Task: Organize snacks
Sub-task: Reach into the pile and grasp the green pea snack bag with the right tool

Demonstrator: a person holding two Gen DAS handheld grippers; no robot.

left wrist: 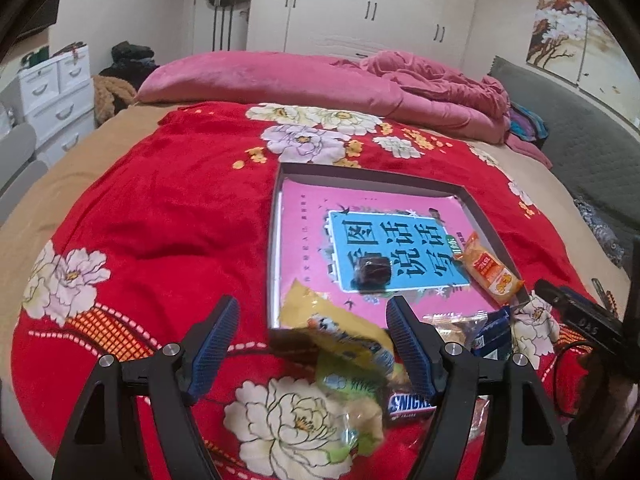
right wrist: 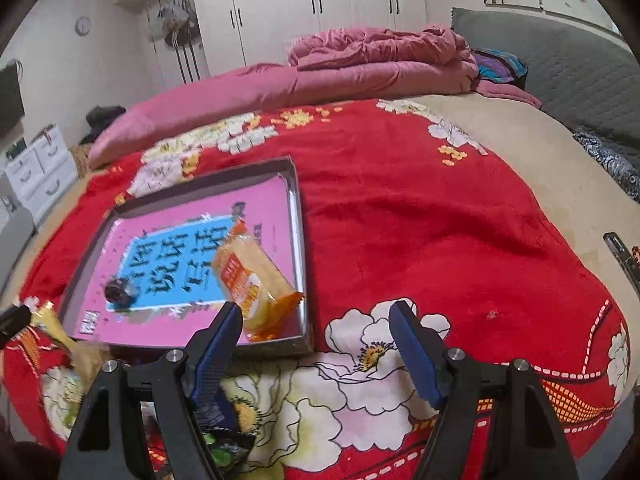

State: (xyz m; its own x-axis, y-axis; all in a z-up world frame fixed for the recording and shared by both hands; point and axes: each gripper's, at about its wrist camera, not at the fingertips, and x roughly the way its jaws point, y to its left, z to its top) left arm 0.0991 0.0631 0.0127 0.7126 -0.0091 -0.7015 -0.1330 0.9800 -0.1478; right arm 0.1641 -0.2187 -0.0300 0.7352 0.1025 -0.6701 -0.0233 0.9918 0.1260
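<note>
A shallow box (left wrist: 372,176) lined with a pink and blue book cover lies on the red floral blanket; it also shows in the right wrist view (right wrist: 298,200). In it lie an orange snack packet (left wrist: 486,268) (right wrist: 254,276) and a small dark wrapped sweet (left wrist: 374,272) (right wrist: 120,290). My left gripper (left wrist: 312,338) is open, with a blurred yellow packet (left wrist: 344,336) between its fingers, over the box's near edge. Below it lie a green packet (left wrist: 348,392) and a Snickers bar (left wrist: 412,404). My right gripper (right wrist: 316,344) is open and empty, above the blanket by the box's near right corner.
A clear packet (left wrist: 456,324) and a blue packet (left wrist: 494,332) lie by the box's near right corner. A dark green packet (right wrist: 224,440) lies under my right gripper's left finger. A pink quilt (left wrist: 320,80) lies across the far bed. White drawers (left wrist: 56,92) stand left.
</note>
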